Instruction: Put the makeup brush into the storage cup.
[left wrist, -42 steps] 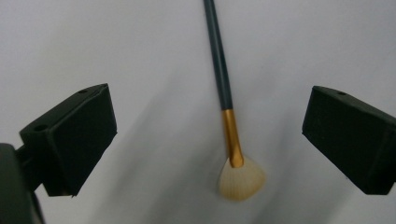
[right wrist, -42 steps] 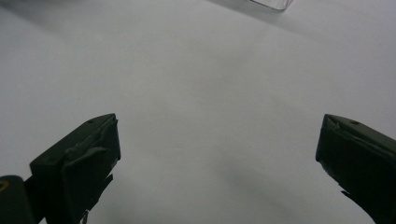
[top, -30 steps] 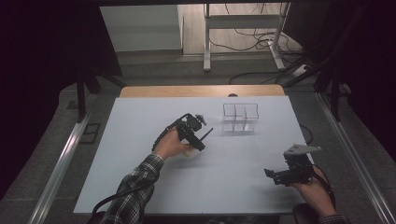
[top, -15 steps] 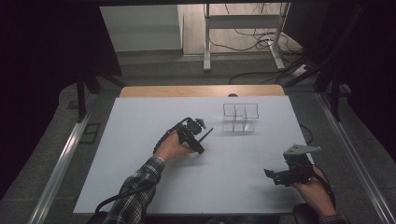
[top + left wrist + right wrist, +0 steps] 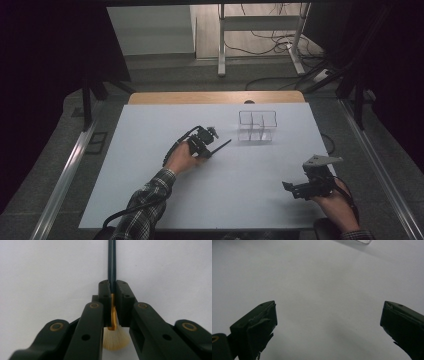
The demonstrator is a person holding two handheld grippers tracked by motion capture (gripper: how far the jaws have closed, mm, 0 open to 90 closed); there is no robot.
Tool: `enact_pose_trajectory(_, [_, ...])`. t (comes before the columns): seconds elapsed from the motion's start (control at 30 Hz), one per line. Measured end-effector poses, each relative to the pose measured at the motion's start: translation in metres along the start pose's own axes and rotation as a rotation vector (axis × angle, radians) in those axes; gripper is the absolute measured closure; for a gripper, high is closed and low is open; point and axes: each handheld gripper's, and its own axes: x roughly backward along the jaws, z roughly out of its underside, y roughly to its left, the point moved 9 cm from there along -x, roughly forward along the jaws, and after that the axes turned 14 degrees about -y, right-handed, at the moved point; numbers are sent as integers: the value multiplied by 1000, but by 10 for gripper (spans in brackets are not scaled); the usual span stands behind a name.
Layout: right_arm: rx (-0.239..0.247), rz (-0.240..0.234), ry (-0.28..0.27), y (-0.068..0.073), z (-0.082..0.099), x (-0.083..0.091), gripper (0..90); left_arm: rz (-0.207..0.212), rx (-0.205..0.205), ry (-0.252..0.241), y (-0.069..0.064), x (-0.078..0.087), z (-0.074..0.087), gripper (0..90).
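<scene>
paintbrush (image 5: 112, 270) clamped in left tool (image 5: 112, 293); right tool (image 5: 328, 322) wide apart.

Brush (image 5: 111, 267) handle cut off by the top edge in the left gripper view; bristles partly hidden behind the left gripper (image 5: 113, 293), closed on the gold ferrule. In the high view, bristle end of the brush hidden under the left hand (image 5: 181, 157), dark handle too thin to make out beyond a line. Clear organizer (image 5: 257, 125), just beyond the brush tip: contents of its compartments too small and glassy to tell; in the right gripper view, cut off by the top edge. Right gripper (image 5: 329, 322): both wide-apart jaws cut by the bottom edge, near one blurred. Right hand (image 5: 336, 204), well apart from the organizer: cut off at the wrist.
</scene>
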Motion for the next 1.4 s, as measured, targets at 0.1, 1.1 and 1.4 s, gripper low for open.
enact_pose_trajectory(0.1, [0, 0, 0, 0, 0, 0, 10, -4, -12, 0, 0, 0, 0, 842])
enact_pose_trajectory(1.1, [-8, -1, 3, 0, 1, -1, 9, 44, 9, -150, -1, 34, 16, 841])
enact_pose_trajectory(1.4, [-6, -4, 5, 0, 1, -1, 7, 67, 38, -227, -7, 50, 19, 841])
